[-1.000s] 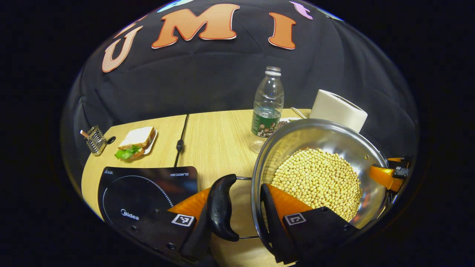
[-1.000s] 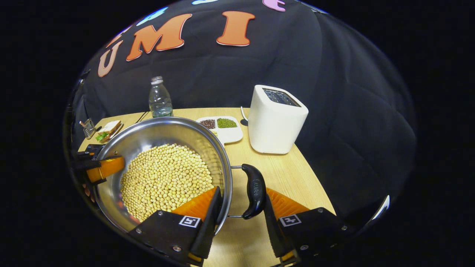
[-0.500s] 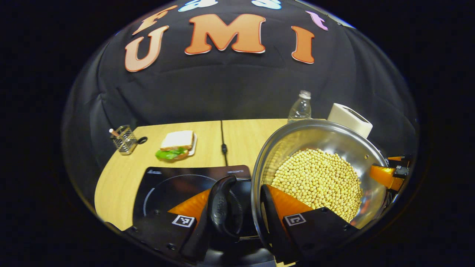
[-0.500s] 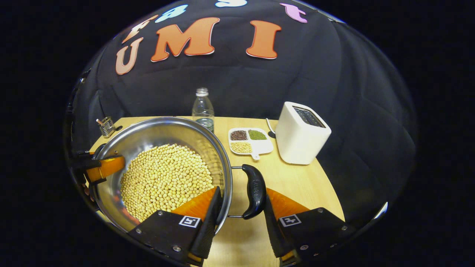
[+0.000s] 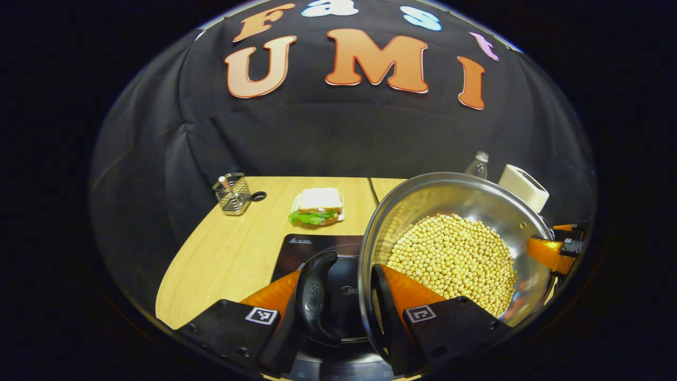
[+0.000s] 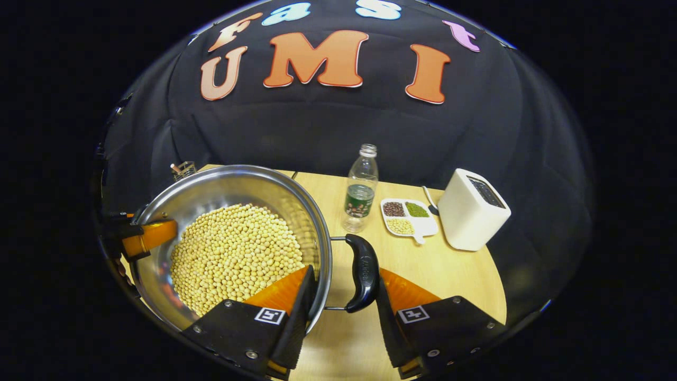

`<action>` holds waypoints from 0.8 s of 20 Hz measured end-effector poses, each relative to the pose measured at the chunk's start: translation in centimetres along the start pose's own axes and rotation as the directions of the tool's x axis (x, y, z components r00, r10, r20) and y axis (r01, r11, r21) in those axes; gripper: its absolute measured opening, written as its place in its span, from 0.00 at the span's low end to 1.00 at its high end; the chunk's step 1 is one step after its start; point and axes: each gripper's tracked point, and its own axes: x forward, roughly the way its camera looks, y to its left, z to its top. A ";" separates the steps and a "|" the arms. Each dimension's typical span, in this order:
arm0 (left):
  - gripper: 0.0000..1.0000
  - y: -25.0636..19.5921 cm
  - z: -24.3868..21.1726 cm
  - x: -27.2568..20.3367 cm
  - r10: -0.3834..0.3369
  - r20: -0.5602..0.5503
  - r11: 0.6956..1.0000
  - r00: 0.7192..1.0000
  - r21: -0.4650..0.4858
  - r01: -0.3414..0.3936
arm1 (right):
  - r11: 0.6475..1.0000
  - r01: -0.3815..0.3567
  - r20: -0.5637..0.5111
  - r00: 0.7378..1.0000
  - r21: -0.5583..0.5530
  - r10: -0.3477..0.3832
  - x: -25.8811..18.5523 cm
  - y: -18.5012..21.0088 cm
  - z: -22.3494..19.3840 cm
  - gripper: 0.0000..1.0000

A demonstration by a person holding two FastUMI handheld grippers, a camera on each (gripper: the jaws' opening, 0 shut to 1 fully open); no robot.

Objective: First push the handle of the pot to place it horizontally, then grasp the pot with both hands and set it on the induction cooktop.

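Pale wooden table [image 6: 455,275] is spreading out under both views, with black cloth hanging behind it as the booth wall.

Nearest in the left gripper view, the left gripper [image 5: 338,301] is straddling the near rim of the steel pot [image 5: 418,201]: one of its fingers [image 5: 399,291] is sitting inside the pot against the wall, and the other is lying outside the black handle [image 5: 316,296], so the fingers are closed on the rim and handle together. Soybeans [image 5: 452,259] are covering the bottom of the pot. Under the handle, the black induction cooktop [image 5: 301,248] is lying on the table, and the pot is hanging over its right part; whether the pot is touching it cannot be told. At the far right of the pot, the other gripper is clamping the opposite rim.

In the right gripper view, the right gripper [image 6: 344,296] is gripping the pot [image 6: 211,182] in the same way, with one finger inside the wall and one outside the black handle [image 6: 360,272], the jaws closed on them.

Farther off, a sandwich [image 5: 317,206] is sitting beyond the cooktop, and a wire holder [image 5: 232,188] is standing to its left. To the right, a plastic bottle [image 6: 361,188], a divided dish of beans [image 6: 407,216] and a white toaster [image 6: 472,211] are standing in a row.
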 end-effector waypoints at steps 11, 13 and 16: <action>0.72 6.7 0.9 -3.7 0.086 0.024 0.996 0.996 -0.038 -0.085 | 0.997 -0.070 0.026 0.997 -0.038 0.071 -0.2 6.8 1.7 0.63; 0.73 7.4 0.4 -3.3 0.093 0.015 0.995 0.996 -0.047 -0.092 | 0.996 -0.073 0.018 0.997 -0.044 0.074 0.1 7.5 1.3 0.63; 0.73 8.5 -0.9 -2.4 0.095 -0.002 0.994 0.995 -0.060 -0.095 | 0.996 -0.077 -0.003 0.997 -0.050 0.077 0.5 8.0 0.7 0.63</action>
